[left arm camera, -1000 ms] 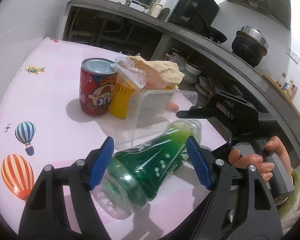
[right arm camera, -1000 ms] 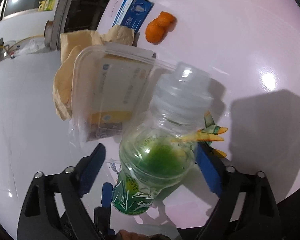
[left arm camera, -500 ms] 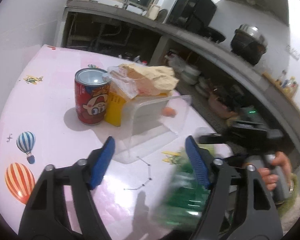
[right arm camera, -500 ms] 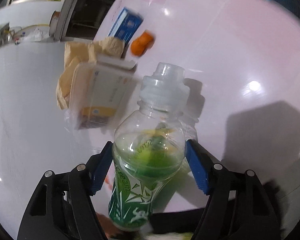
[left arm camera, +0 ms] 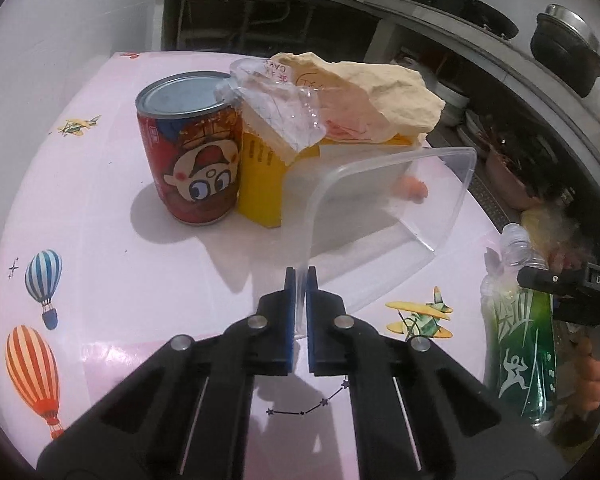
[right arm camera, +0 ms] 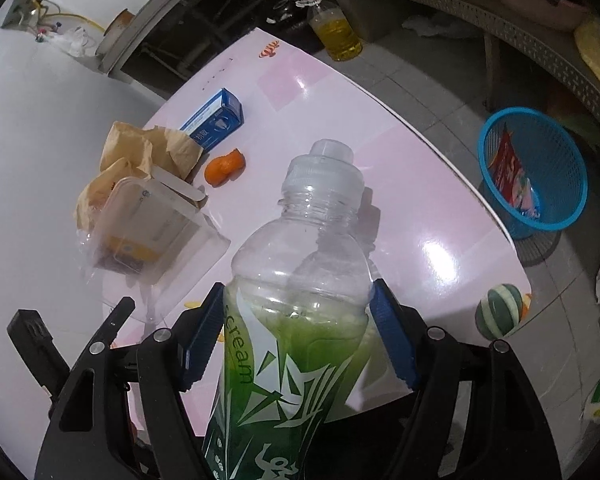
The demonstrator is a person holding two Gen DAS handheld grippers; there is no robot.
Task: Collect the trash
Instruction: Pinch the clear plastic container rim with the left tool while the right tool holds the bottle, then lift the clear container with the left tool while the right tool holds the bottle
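My right gripper [right arm camera: 298, 292] is shut on a green drink bottle [right arm camera: 296, 320], held off the pink table [left arm camera: 140, 280] with its clear cap pointing away; the bottle [left arm camera: 520, 340] also shows at the right edge of the left wrist view. My left gripper [left arm camera: 300, 280] is shut on the near rim of a tilted clear plastic container [left arm camera: 380, 232]. Behind it stand a red cartoon can [left arm camera: 192, 160], a yellow box [left arm camera: 260, 184] and a crumpled tan paper bag [left arm camera: 380, 88]. An orange peel piece [right arm camera: 224, 166] and a blue carton [right arm camera: 216, 120] lie farther back.
A blue mesh basket [right arm camera: 540, 224] with wrappers inside stands on the floor past the table's far edge. A bottle of yellow oil [right arm camera: 338, 32] and a striped ball [right arm camera: 498, 310] are on the floor too. Kitchen shelves and pots line the background.
The green bottle left the left gripper's jaws and rose to the right in the right gripper. The left gripper moved forward and closed on the container's rim.
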